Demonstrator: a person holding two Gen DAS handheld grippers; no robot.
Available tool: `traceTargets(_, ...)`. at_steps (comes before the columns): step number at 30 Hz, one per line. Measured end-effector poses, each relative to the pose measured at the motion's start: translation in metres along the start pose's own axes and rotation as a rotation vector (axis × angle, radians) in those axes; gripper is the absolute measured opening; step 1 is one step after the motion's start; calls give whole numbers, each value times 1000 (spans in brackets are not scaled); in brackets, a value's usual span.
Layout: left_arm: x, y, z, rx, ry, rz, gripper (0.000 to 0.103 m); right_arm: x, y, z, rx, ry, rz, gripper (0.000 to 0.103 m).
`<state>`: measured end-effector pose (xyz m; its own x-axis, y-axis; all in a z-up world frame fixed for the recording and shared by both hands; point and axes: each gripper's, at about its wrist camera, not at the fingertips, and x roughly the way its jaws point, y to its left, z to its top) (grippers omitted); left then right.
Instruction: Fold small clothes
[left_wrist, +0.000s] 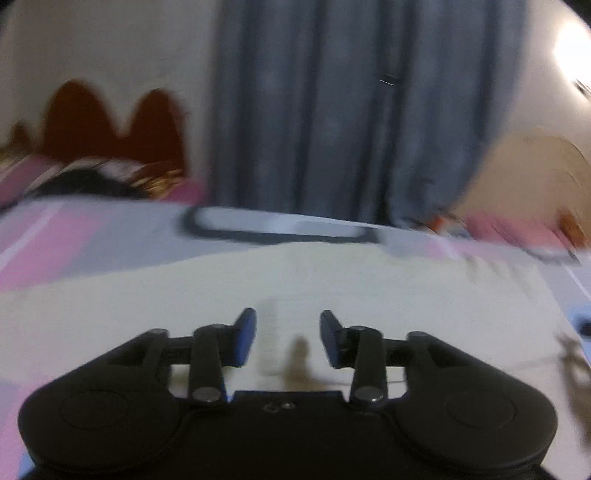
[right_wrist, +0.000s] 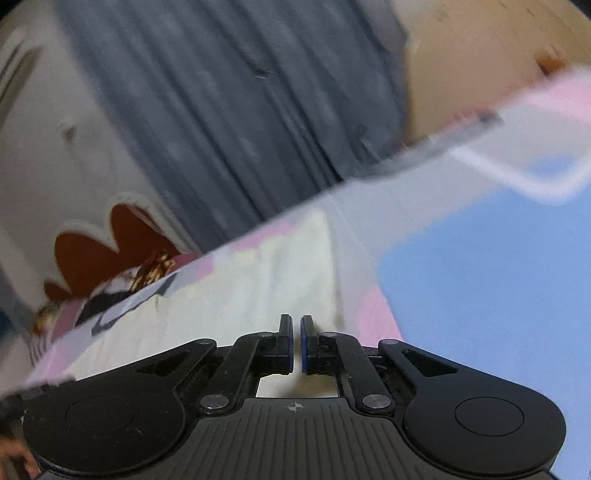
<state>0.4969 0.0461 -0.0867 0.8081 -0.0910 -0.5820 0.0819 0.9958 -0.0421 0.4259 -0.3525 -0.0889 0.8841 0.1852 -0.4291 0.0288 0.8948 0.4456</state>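
Your left gripper is spread wide, its blue-padded fingers apart with nothing between them, hovering low over the cream cloth. That cloth is the piece you are folding: it lies flat on the bed, a pale, fine-ribbed fabric whose far edge runs roughly straight across the view. The picture is blurred, so its weave and seams cannot be made out.

Your right gripper has its jaws drawn almost together, only a thin slit between the blue pads. Whether a fold of fabric is caught in that slit cannot be told; the cloth lies directly beneath and ahead of the tips, its right edge running away from them in a straight line.

The bed sheet is smooth and printed in flat blocks of pink, grey, white and light blue. Behind the bed hangs a grey curtain in soft vertical pleats. To the left, a dark red headboard with rounded scallops stands against a pale wall, with striped pillows bunched below it. No container shows in either view.
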Motion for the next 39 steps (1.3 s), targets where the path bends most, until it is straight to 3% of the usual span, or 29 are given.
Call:
traceTargets(2,15,-22,3,53,39,-46,66,20,13,0,-36,25,19,3)
traceTargets(5,35,-30,0,48,68,-37,59,52,37,-7,-158,67,38,3)
traceTargets(7,41,-17,-5,16,74,-16,58,63,38,-10,-230,77,-11,3)
traceTargets(8,41,-10,-7,6,75,-15,58,66,27,-9,-217,66,-71,3)
traceTargets(10,38,-7,-8,23,68,-23,58,67,-1,-1,-126,50,-99,0)
traceTargets(16,51,-23,4,51,48,0,62,91,9,15,-249,19,-84,0)
traceTargets(21,63,-15,5,45,60,16,65,134,-11,37,-231,68,-165,0)
traceTargets(25,43,-16,10,26,36,26,61,117,-9,45,-265,86,-164,0)
traceTargets(27,27,-22,6,10,16,-18,64,92,-3,37,-262,62,-115,0)
traceTargets(31,20,-41,-16,66,50,-34,66,52,9,3,-315,82,-71,0)
traceTargets(32,24,-41,-22,54,76,-29,65,46,9,-7,-327,94,-82,0)
traceTargets(34,19,-39,-28,30,49,-24,65,43,7,-26,-356,116,-118,0)
traceTargets(37,8,-40,-27,16,22,-28,69,28,9,-24,-329,84,-130,0)
traceTargets(39,16,-41,-30,31,70,-20,71,15,13,-24,-324,32,-107,0)
